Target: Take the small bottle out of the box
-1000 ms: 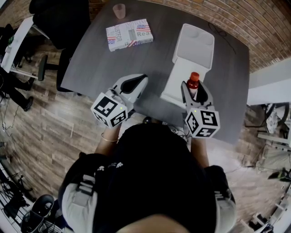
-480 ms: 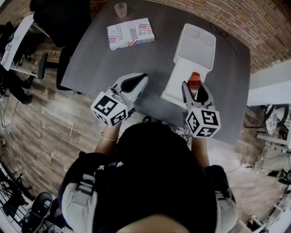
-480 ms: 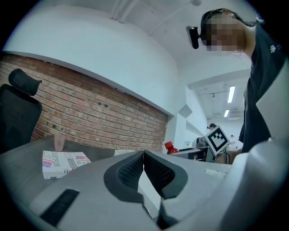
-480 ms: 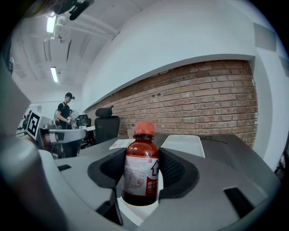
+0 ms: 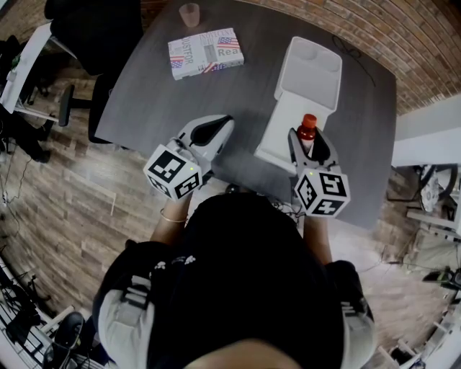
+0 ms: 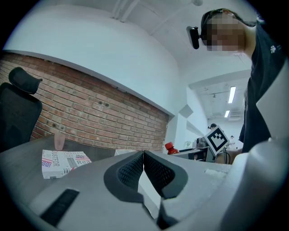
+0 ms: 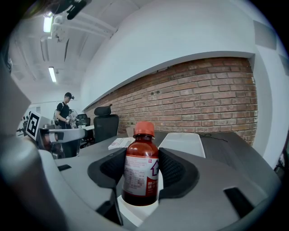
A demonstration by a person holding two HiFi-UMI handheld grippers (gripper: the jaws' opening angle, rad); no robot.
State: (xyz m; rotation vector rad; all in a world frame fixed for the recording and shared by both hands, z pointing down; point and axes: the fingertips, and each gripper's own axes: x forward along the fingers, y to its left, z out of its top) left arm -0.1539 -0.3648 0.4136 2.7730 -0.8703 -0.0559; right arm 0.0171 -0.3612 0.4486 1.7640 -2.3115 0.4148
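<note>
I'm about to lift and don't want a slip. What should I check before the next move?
1. Right claw pads press both sides of the bottle: ok.
2. Bottle upright, red cap on: ok.
3. Bottle base clear of the box: cannot tell.
4. Left claw shut, empty, apart from box: ok.
5. Book and cup far from bottle: ok.

Book (image 5: pixel 205 53), pink cup (image 5: pixel 189 15) on table (image 5: pixel 158 94)

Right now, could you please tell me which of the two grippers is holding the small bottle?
The right gripper: its fingers press on the red-capped small bottle, whereas the left gripper has fingers closed on nothing.
</note>
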